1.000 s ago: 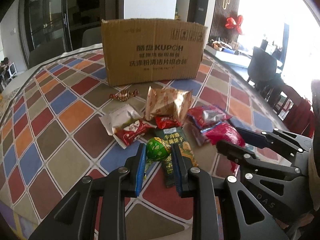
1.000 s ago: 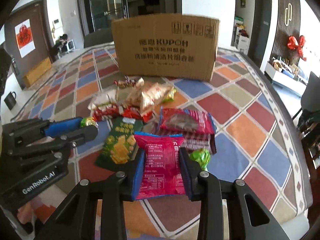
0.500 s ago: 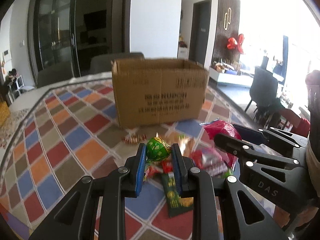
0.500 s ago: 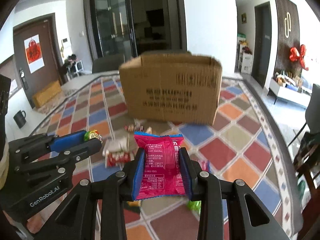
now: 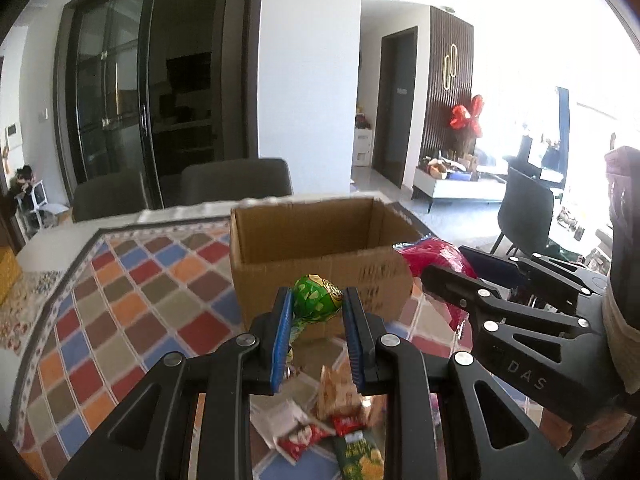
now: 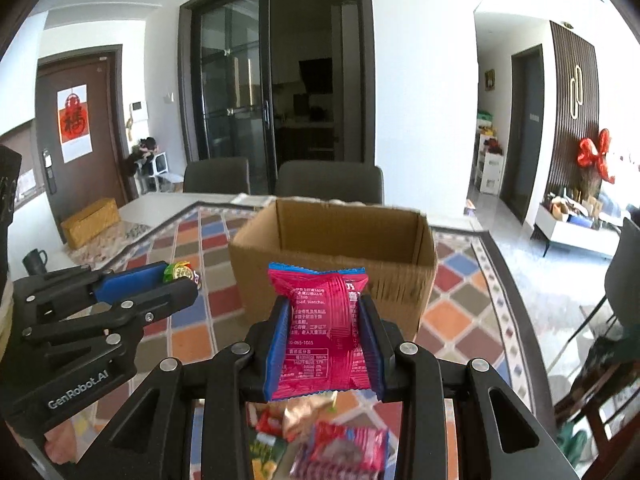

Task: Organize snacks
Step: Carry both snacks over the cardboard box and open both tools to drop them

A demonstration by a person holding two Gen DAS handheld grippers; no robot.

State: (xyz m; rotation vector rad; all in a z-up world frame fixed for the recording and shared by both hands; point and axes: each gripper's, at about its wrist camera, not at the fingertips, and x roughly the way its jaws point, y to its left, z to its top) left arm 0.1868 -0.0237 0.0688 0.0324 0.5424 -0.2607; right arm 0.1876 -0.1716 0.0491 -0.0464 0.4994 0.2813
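Snacks are coming up off the table with me: in the left wrist view my left gripper (image 5: 316, 314) is pinching the green foil ball (image 5: 318, 299), now raised to the front wall of the cardboard box (image 5: 320, 252), whose open top is showing where a second ago I saw only its side. In the right wrist view my right gripper (image 6: 324, 334) is clamping the pink packet (image 6: 322, 328) before the same box; remaining snacks (image 6: 320, 440), blurred, are probably still lying below. Both seem ready for dropping in.

green candy (image 5: 317, 299), pink packet (image 6: 323, 332), open carton (image 6: 332, 248)
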